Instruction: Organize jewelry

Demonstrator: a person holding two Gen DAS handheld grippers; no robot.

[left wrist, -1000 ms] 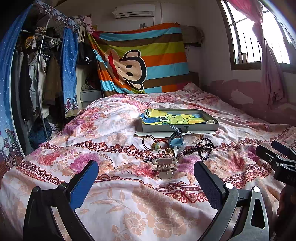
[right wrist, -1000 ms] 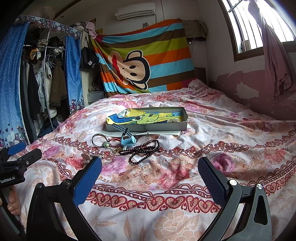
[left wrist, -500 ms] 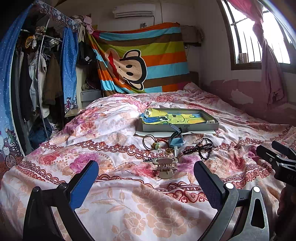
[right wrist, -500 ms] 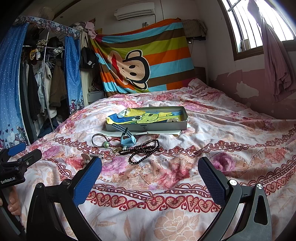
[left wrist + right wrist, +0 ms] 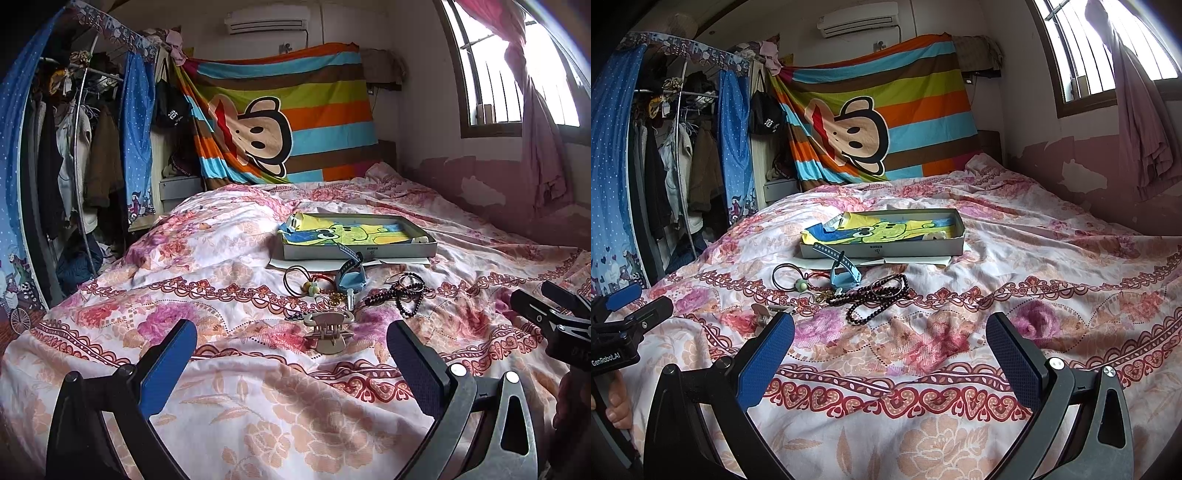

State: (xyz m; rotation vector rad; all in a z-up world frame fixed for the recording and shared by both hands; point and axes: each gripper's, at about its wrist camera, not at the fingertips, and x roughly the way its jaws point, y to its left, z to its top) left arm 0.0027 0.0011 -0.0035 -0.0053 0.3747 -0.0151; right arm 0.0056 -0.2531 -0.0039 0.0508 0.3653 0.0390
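A grey shallow box lined with a cartoon cloth lies on the bed; it also shows in the right wrist view. In front of it lie a blue watch, a dark bead necklace, black hair ties with a green bead and a beige hair claw clip. The right wrist view shows the watch, the necklace and the hair ties. My left gripper is open, just short of the claw clip. My right gripper is open and empty, short of the necklace.
The floral bedspread covers the whole bed. A clothes rack with a blue curtain stands at the left. A striped monkey cloth hangs on the back wall. A window with a pink curtain is at the right.
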